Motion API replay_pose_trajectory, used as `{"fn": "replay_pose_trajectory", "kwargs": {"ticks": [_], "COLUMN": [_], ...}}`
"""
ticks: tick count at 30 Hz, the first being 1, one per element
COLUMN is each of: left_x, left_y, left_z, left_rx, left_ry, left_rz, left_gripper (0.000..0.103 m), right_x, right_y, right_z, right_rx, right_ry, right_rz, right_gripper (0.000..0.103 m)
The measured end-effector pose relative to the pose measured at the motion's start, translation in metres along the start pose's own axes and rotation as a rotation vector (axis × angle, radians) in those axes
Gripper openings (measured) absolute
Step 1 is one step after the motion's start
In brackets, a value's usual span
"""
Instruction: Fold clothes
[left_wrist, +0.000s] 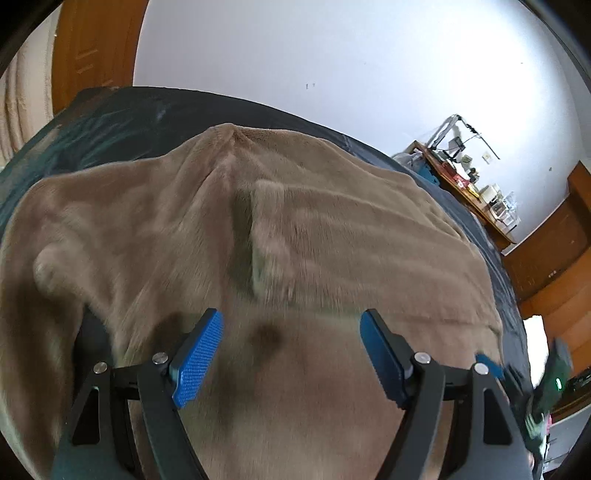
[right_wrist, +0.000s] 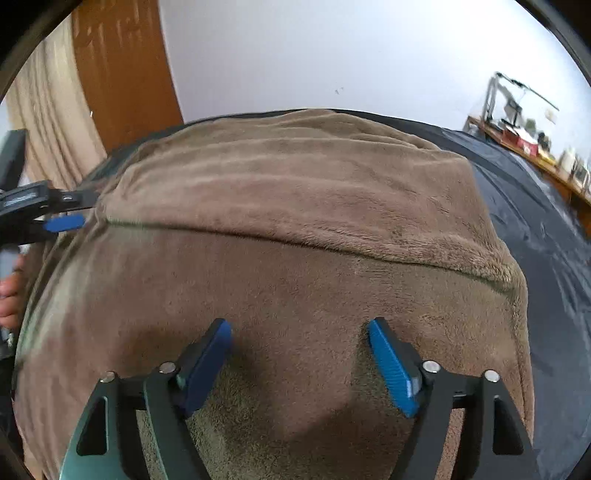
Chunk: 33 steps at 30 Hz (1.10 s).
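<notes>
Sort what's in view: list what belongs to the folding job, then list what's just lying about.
Belongs to the job:
brown fleece garment, spread out with one layer lapped over another
left hand-held gripper, open above it
right hand-held gripper, open above it
dark bed cover it lies on

Just lying about:
cluttered wooden shelf
beige curtain
wooden door

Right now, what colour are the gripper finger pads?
Blue, with a fine textured surface; the pads show best in the left wrist view.

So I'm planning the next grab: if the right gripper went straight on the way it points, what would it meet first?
Probably the brown fleece garment itself. The right gripper is open just above it, and the folded edge lies further ahead; depth is unclear.
</notes>
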<state>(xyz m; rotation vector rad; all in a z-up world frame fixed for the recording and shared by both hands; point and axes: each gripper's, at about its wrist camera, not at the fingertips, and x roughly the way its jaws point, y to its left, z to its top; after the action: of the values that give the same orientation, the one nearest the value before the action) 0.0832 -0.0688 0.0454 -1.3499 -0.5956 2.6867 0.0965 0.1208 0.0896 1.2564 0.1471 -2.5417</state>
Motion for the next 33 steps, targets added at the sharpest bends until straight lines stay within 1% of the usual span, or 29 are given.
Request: {"fn": "replay_pose_trajectory", "kwargs": {"ticks": [3, 7, 9, 10, 12, 15, 17, 20, 23, 25, 30, 33], "left_x": [-0.03, -0.066, -0.081, -0.088, -0.103, -0.123, -0.142, -0.162, -0.174, -0.177, -0.176, -0.182], "left_y": [0.007, 0.022, 0.034, 0.042, 0.06, 0.096, 0.124, 0.154, 0.174, 0.181, 0.185, 0.186], "left_z": [-0.022, -0.052, -0.068, -0.074, -0.086, -0.101, -0.114, -0.126, -0.135, -0.136, -0.139, -0.143], "left_rx": [-0.002, 0.008, -0.001, -0.013, -0.063, -0.188, -0.296, -0.408, -0.483, -0.501, -0.506, -0.501], "left_ry": [-0.027, -0.067, -0.071, -0.069, -0.07, -0.075, -0.101, -0.137, -0.165, -0.173, -0.164, -0.165], "left_rz": [-0.023, -0.019, -0.017, -0.003, 0.041, 0.091, 0.125, 0.191, 0.271, 0.288, 0.286, 0.311], "left_gripper": [0.08, 0.08, 0.08, 0.08, 0.08, 0.08, 0.08, 0.08, 0.08, 0.08, 0.08, 0.08], "right_x": [0.002, 0.001, 0.001, 0.001, 0.0, -0.001, -0.002, -0.003, -0.004, -0.005, -0.006, -0.007], "right_y": [-0.001, -0.002, -0.003, -0.003, -0.004, -0.01, -0.015, -0.02, -0.023, -0.025, -0.029, -0.032], "right_z": [0.001, 0.0, -0.001, -0.001, -0.001, -0.001, -0.002, -0.003, -0.003, -0.003, -0.004, -0.004], "right_rx": [-0.002, 0.001, 0.002, 0.002, 0.011, 0.04, 0.064, 0.096, 0.11, 0.118, 0.138, 0.15], "right_ry": [0.002, 0.001, 0.0, 0.0, -0.004, -0.016, -0.026, -0.039, -0.044, -0.048, -0.055, -0.06], "right_rz": [0.013, 0.028, 0.038, 0.046, 0.067, 0.105, 0.137, 0.178, 0.197, 0.207, 0.234, 0.25], "right_gripper": [0.088, 0.089, 0.092, 0.093, 0.095, 0.095, 0.095, 0.095, 0.095, 0.095, 0.095, 0.095]}}
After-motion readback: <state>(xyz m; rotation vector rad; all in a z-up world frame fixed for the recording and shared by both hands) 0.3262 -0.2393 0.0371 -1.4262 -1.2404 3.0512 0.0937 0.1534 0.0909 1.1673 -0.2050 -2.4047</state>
